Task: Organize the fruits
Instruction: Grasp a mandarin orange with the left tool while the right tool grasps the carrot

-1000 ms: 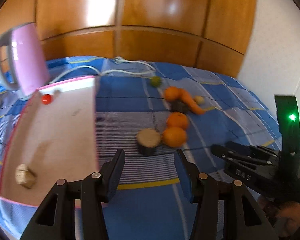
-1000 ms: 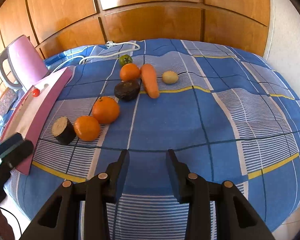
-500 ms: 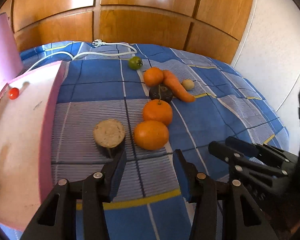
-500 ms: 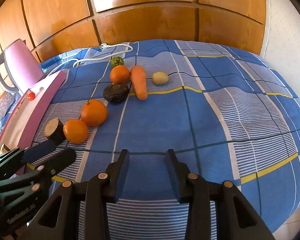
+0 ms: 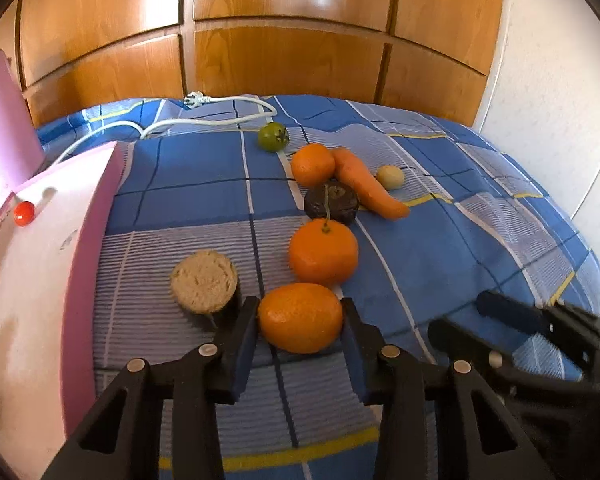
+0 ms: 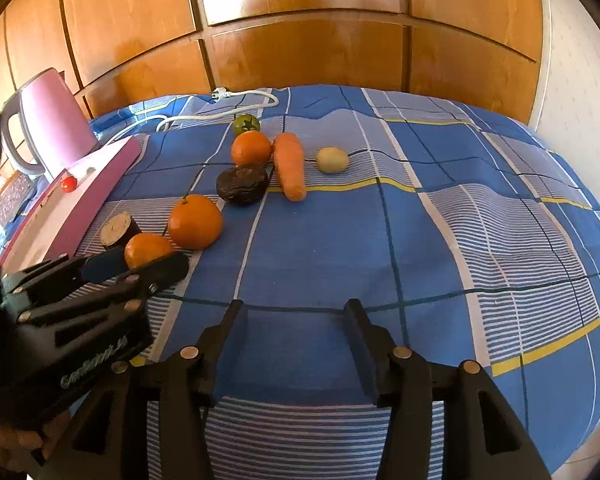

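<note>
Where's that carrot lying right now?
The carrot lies on the blue checked bedspread toward the far side in both views, between an orange and a small pale potato.

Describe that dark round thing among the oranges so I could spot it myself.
On the blue checked bedspread, a line of produce runs away from the pink tray. The dark wrinkled fruit lies between the middle orange and the far orange, beside the carrot. It alone is blackish-brown.
</note>
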### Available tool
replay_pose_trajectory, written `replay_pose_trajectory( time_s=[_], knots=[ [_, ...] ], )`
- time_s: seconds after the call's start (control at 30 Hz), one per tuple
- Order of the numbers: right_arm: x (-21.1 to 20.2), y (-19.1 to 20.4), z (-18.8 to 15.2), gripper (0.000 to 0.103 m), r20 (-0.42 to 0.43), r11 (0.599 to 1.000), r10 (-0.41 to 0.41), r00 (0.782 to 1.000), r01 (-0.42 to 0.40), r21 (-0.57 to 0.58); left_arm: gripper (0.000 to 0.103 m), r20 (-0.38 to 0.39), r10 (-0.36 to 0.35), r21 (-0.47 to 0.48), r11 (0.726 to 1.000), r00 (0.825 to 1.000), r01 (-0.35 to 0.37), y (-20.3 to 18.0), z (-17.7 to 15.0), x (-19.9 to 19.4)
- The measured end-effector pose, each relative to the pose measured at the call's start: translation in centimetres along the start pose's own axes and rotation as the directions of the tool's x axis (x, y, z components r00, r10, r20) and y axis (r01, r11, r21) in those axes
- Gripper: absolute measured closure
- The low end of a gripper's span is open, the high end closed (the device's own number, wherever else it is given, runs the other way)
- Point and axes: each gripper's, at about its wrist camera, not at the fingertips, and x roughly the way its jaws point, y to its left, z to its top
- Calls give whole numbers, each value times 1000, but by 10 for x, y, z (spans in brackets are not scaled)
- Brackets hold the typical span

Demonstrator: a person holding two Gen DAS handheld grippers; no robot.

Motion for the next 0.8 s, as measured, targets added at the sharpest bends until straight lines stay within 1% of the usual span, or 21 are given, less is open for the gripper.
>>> replay_pose_trajectory(
  time_s=[0.07, 0.2, 0.43, 0.5, 0.53, 0.6, 0.67, 0.8],
  knots=[
    [0, -2, 1, 52, 3, 1000, 5, 1000, -5, 5, 63, 24, 16, 20, 1000, 1000, -16, -2, -9, -5],
    [2, -3, 3, 52, 5, 1000, 3, 1000, -3, 9, 63, 44, 28, 29, 999, 999, -29, -3, -14, -6],
    [14, -2, 20, 52, -2, 1000, -17, 1000, 17, -10, 63, 52, -4, -3, 1000, 999, 4, 2, -14, -4],
    [19, -1, 28, 57, 1, 1000, -19, 1000, 19, -19, 63, 51, -12, -18, 1000, 999, 13, 4, -13, -4],
    [22, -1, 32, 61, 3, 999, -24, 1000, 24, -28, 63, 49, -21, -34, 999, 999, 23, 6, -12, -4],
    [26, 0, 40, 63, 11, 999, -25, 1000, 25, -34, 63, 50, -27, -48, 998, 998, 30, 8, -12, -3],
    [30, 0, 51, 66, 22, 999, -16, 1000, 17, -35, 63, 51, -27, -49, 998, 998, 29, 8, -12, -2],
    [40, -2, 73, 66, 38, 1000, 5, 999, -5, -19, 63, 53, -30, -53, 998, 998, 33, 9, -12, -1]
  ],
)
